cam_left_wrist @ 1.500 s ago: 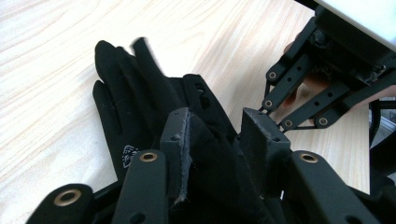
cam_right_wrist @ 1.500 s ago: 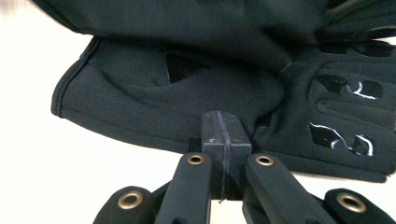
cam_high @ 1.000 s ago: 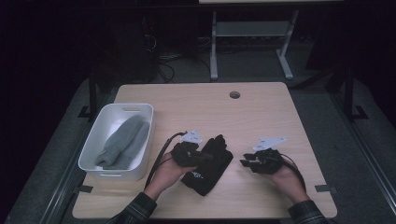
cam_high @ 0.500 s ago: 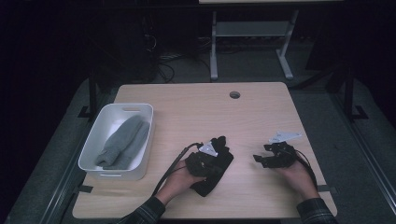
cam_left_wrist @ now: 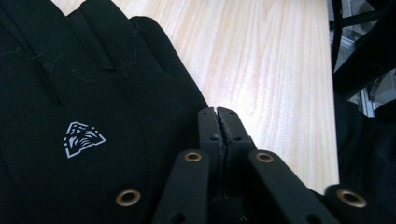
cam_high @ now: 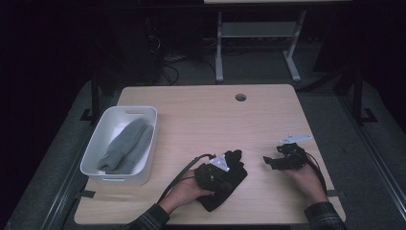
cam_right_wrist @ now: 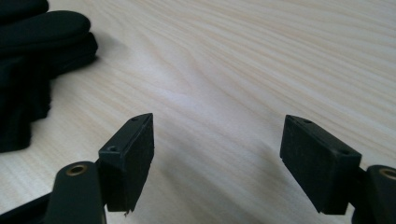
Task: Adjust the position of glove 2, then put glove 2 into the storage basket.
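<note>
A black glove (cam_high: 225, 182) lies flat on the worktop (cam_high: 201, 124) near its front edge, a little right of the white bin (cam_high: 103, 158) that holds grey gloves (cam_high: 125, 146). The left gripper (cam_high: 229, 163) rests on top of the black glove; in the left gripper view its jaws meet tip to tip, and whether any fabric is caught between them cannot be told. The right gripper (cam_high: 267, 162) hovers just right of the glove with its jaws wide apart over bare wood. The step in hand looks like securing the glove for a lift. To do it well, pinch a real fold of fabric near the cuff, and bring the right gripper in low to take the finger end so the glove does not sag.
</note>
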Demonstrator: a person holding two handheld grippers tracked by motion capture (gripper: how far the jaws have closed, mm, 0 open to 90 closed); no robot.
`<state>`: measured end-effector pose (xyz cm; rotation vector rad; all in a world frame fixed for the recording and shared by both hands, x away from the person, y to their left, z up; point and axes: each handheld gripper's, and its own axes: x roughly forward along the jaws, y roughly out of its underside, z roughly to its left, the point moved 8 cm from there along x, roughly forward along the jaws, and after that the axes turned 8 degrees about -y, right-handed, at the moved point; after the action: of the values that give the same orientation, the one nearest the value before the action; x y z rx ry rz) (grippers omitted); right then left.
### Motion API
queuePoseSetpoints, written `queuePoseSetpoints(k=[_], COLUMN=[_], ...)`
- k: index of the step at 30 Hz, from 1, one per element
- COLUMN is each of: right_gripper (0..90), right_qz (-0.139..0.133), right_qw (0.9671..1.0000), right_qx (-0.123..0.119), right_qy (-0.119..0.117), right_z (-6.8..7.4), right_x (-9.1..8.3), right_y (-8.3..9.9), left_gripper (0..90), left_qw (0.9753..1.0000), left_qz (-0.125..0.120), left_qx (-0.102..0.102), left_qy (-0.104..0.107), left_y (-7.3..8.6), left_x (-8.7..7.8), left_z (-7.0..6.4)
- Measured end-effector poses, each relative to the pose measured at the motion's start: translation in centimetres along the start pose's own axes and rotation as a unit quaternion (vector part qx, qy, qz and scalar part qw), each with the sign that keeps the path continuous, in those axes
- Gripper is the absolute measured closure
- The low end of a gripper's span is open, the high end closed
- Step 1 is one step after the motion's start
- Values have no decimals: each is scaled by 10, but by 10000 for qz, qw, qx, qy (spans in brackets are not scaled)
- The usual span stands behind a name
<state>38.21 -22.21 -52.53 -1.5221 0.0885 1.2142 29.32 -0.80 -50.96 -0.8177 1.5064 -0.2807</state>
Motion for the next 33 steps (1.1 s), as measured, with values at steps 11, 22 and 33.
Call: queuePoseSetpoints(k=[11,22,33], right_gripper=[219,155,139], right_qz=[101,90,-53], right_qw=[9999,9998,9999], right_qx=[-39,-53,-44], right_qy=[90,141,153], right_z=[-5,-5,-5], right_x=[4,9,10], right_y=[2,4,5], left_gripper=[472,151,126], left_qw=[9977,9912,9902], left_qz=[-317,-222,-166], left_qx=[-288,-870,-919], left_qy=[-525,-974,-1039], left_y=[-4,12,12], left_x=[-24,-23,-3], left_z=[19,50,53])
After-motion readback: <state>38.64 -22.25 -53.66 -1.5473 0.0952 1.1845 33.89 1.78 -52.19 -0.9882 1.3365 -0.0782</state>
